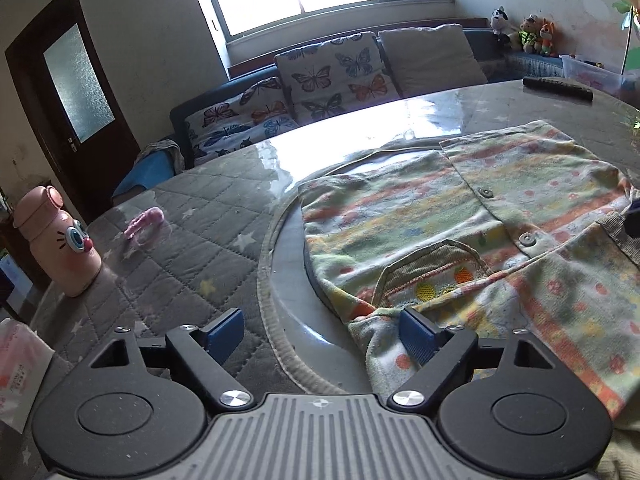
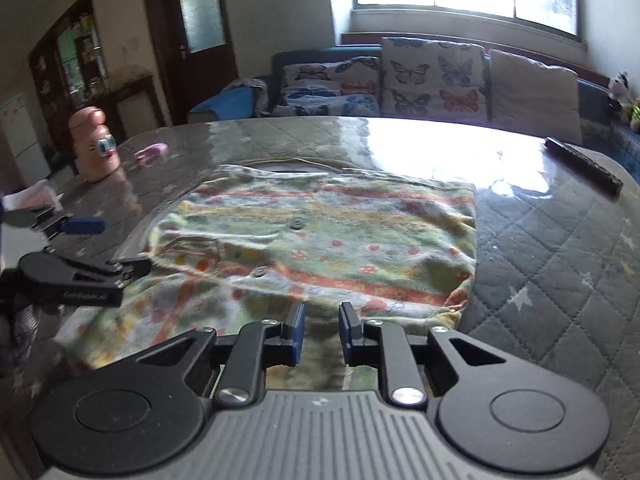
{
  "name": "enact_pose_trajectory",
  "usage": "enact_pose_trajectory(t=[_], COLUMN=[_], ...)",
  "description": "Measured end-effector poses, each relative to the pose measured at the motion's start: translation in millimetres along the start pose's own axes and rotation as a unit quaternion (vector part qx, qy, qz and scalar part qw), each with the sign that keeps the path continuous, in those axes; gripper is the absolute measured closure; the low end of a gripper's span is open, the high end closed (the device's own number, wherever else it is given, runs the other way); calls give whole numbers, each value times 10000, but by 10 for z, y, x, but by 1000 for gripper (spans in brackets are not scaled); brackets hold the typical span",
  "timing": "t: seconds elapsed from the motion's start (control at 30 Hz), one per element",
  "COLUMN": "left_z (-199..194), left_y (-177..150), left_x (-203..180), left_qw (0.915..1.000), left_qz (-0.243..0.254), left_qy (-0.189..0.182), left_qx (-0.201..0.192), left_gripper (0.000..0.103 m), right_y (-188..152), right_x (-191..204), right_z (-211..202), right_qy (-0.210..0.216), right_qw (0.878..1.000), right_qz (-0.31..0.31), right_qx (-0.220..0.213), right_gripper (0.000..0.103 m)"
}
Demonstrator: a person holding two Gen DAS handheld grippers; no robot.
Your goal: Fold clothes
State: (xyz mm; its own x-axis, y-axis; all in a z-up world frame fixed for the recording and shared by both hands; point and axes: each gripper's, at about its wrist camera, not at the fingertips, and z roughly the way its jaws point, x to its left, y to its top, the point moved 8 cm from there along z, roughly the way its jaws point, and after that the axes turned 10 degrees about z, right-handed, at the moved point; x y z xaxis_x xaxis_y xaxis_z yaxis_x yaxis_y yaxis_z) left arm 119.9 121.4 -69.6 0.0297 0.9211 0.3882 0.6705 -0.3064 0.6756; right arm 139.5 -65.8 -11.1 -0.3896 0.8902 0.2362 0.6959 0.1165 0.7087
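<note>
Both jaws gape: left gripper (image 1: 322, 334) beside garment (image 1: 460, 216) edge, right gripper (image 2: 322, 334) narrowly over hem.

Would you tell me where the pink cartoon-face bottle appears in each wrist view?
Left wrist view: the pink bottle stands at the far left edge, left of the garment.
Right wrist view: it stands upper left, beyond the garment.
Shared landmark: the butterfly cushion under the window.

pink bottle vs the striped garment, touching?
Apart. The left wrist view shows the pink bottle standing on the quilted table cover, with a wide stretch of bare cover between it and the garment.
</note>
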Motion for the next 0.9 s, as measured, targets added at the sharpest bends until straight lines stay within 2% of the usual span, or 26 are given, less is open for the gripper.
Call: enact_pose_trajectory(t=[0.17,0.27,0.43,0.53,0.73,0.83,0.9], left_z=[-296,-390,-504,-537,-608,-810,-947], left_y=[-72,-213,-423,-452,-500,-482,-468], left_x=[-65,-111,-114,-96,-87,-216,-357], left_qw=[9995,9993,9984,9980,9972,9927,9866], left_qz=[180,305,544,617,737,1111,1433], left_qy=[-114,-134,-4,28,40,-163,-365], left_qx=[-216,-167,-134,-134,-125,-439,-694], left_gripper=[16,16,14,14,16,16,16], right_y=[-207,-382,-455,-410,-479,-454,-468], right_x=[149,66,44,55,-21,-11,-35], right_z=[-224,-201,-313,-350,-295,-383,-349], right_qy=[340,247,265,277,308,340,307], right_qw=[9987,9983,9980,9985,9987,9989,9989], right_qz=[-321,-275,-390,-382,-142,-172,-145], right_qx=[204,441,425,283,370,276,338], right_gripper=[85,85,85,85,85,85,85])
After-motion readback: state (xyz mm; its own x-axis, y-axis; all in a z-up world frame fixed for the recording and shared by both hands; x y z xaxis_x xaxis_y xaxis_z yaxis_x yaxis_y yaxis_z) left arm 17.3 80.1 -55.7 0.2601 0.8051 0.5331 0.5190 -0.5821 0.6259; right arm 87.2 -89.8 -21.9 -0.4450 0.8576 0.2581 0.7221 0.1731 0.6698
